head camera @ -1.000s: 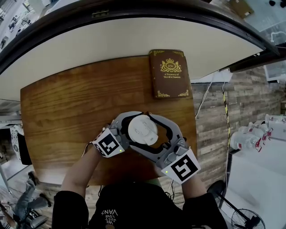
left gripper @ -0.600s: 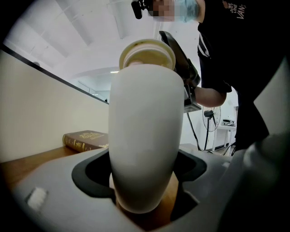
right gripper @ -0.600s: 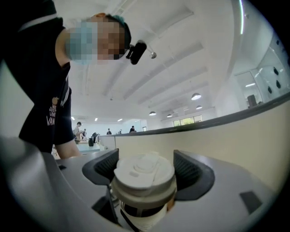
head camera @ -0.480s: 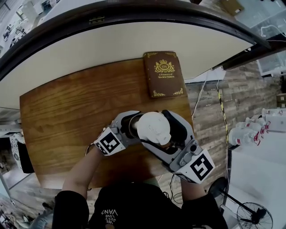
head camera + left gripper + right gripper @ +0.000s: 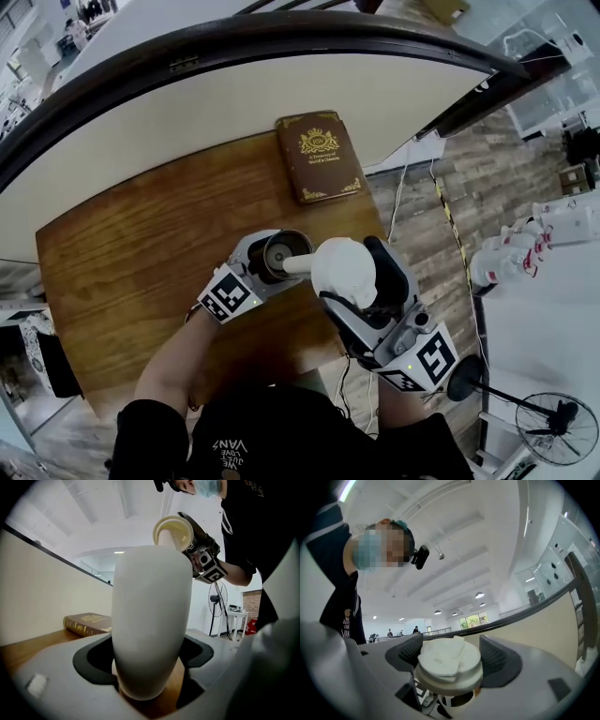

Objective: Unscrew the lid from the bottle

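The white bottle stands upright on the wooden table, and my left gripper is shut on its lower body. From the head view its dark open mouth shows inside the left gripper. The white lid is off the bottle and sits just to its right, higher up, with my right gripper shut on it. A pale tube runs from the lid's underside toward the bottle mouth. In the right gripper view the lid is held between the dark pads.
A brown book with gold print lies at the table's far right corner. A cream curved wall runs behind the table. The table's right edge is close under the right gripper. A standing fan and white items are on the floor to the right.
The right gripper has lifted the lid off the bottle and carried it to the right, baring the bottle's mouth. The left gripper has kept its hold on the bottle.
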`<state>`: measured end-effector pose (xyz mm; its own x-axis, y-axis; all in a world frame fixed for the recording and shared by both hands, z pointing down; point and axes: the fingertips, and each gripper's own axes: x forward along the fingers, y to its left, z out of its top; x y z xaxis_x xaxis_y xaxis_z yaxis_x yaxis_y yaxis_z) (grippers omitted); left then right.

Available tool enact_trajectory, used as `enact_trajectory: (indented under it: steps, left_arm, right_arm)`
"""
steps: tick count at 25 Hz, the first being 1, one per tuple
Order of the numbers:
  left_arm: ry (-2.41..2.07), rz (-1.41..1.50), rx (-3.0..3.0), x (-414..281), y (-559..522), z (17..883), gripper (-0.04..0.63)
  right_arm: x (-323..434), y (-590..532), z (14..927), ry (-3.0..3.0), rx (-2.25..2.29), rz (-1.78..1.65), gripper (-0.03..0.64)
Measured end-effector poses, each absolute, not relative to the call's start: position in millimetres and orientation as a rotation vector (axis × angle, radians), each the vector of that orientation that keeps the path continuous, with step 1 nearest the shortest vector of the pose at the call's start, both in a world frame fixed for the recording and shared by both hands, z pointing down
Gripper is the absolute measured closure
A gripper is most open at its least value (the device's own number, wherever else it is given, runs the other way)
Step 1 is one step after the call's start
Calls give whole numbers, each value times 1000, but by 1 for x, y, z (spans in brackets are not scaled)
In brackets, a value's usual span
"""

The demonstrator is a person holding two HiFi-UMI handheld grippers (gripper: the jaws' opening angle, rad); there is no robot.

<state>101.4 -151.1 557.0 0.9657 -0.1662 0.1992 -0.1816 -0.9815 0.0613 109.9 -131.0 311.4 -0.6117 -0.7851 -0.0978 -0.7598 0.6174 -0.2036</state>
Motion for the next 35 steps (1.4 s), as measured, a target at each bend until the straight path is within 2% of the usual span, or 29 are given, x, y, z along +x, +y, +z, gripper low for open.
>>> enact_trajectory:
  steps: [7, 14, 23, 30, 31, 34, 35]
  left_arm:
    - [-306, 266, 3029, 94, -151, 549, 209]
    - [-384, 198, 3047, 54, -138, 524, 209]
    - [-651, 47, 3009, -20, -116, 463, 210]
    - [-911, -43, 2974, -52, -89, 415, 214]
    - [-951, -42, 2967, -53, -84, 409, 228]
    - [-1102, -44, 2907, -58, -69, 396, 344]
    - [-1150, -54, 2885, -59, -64, 393, 363]
  right_arm:
    - [133, -98, 282, 2488, -1469, -119, 262]
    - [130, -60, 268, 2415, -1569, -61, 262]
    - [118, -31, 281, 2409, -1599, -161, 262]
    - [120, -17, 283, 2440, -1500, -225, 262]
    - [122, -16, 283, 2446, -1484, -235, 262]
    - [127, -8, 281, 2466, -1434, -259, 262]
    - [130, -6, 280, 2472, -1417, -266, 262]
